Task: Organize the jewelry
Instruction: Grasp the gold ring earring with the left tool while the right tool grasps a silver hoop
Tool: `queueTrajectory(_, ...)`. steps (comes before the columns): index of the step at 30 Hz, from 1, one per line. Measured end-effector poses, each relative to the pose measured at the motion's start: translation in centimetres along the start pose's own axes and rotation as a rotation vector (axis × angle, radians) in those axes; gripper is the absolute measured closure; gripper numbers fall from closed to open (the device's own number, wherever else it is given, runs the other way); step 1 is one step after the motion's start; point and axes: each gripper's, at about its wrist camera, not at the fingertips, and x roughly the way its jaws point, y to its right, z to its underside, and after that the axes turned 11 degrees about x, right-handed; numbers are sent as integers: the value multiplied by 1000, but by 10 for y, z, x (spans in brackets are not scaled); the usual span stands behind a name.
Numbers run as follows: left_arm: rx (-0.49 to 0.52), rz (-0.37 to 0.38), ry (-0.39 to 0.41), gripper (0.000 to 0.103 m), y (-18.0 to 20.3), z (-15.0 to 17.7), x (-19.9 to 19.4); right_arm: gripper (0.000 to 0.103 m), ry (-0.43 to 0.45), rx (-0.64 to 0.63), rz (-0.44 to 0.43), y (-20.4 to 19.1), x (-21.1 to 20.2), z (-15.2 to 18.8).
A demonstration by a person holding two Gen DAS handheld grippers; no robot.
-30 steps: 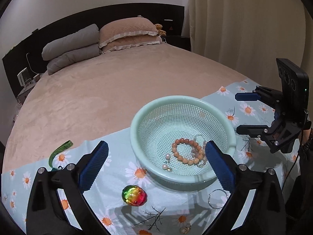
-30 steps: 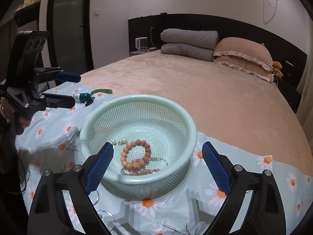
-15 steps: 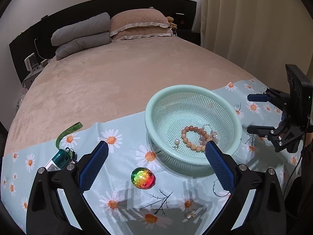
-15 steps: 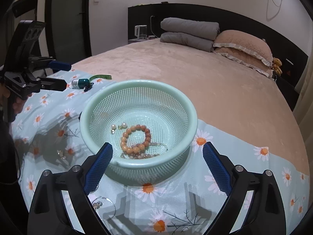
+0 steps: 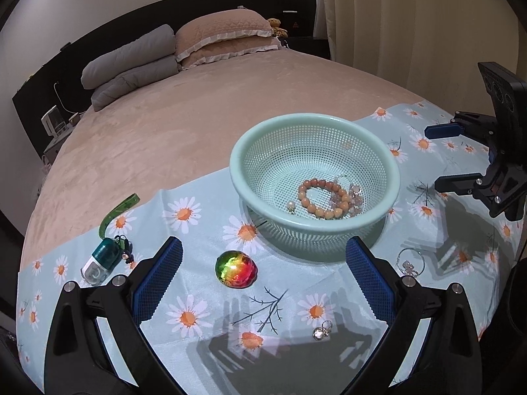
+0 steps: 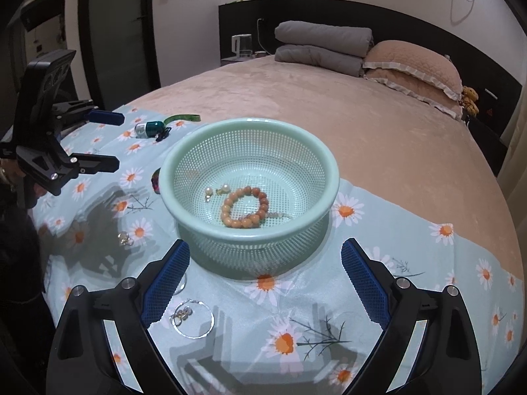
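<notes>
A mint mesh basket (image 5: 250,138) (image 6: 332,171) stands on a daisy-print cloth on the bed. It holds an orange bead bracelet (image 5: 321,197) (image 6: 245,205), pearl earrings (image 6: 217,191) and a clear bead strand (image 5: 354,194). On the cloth lie an iridescent brooch (image 5: 236,268), a small crystal earring (image 5: 321,330) (image 6: 125,238) and a hoop earring (image 5: 410,261) (image 6: 192,317). My left gripper (image 5: 263,276) (image 6: 108,141) is open and empty, the brooch between its fingers. My right gripper (image 6: 265,284) (image 5: 443,158) is open and empty, near the basket.
A teal-capped bottle with a green strap (image 5: 102,258) (image 6: 150,128) lies at the cloth's left end. Pillows (image 5: 227,36) and folded grey bedding (image 5: 128,65) sit at the headboard. Curtains (image 5: 411,26) hang to the right of the bed.
My left gripper has pulled back and shifted left, so the brooch and bottle come into view. My right gripper has drawn back a little from the basket.
</notes>
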Motion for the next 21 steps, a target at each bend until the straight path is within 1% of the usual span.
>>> queueTrajectory(1,0,14,-12,6,1,3,2,14,-14,-4,-2,-1,0,3)
queueTrajectory(4,3,13,-40,6,6,14,7,14,-62,-26,4,-3,2,14)
queueTrajectory(7,1,30,-69,6,13,25,14,14,-101,-15,8,0,2,23)
queueTrajectory(10,15,47,-88,6,22,34,18,14,-116,-14,4,2,0,34)
queueTrajectory(14,43,64,-109,6,36,46,23,14,-130,-57,2,-1,-2,48)
queueTrajectory(21,17,88,-135,6,47,59,36,14,-196,-114,-44,-13,9,62)
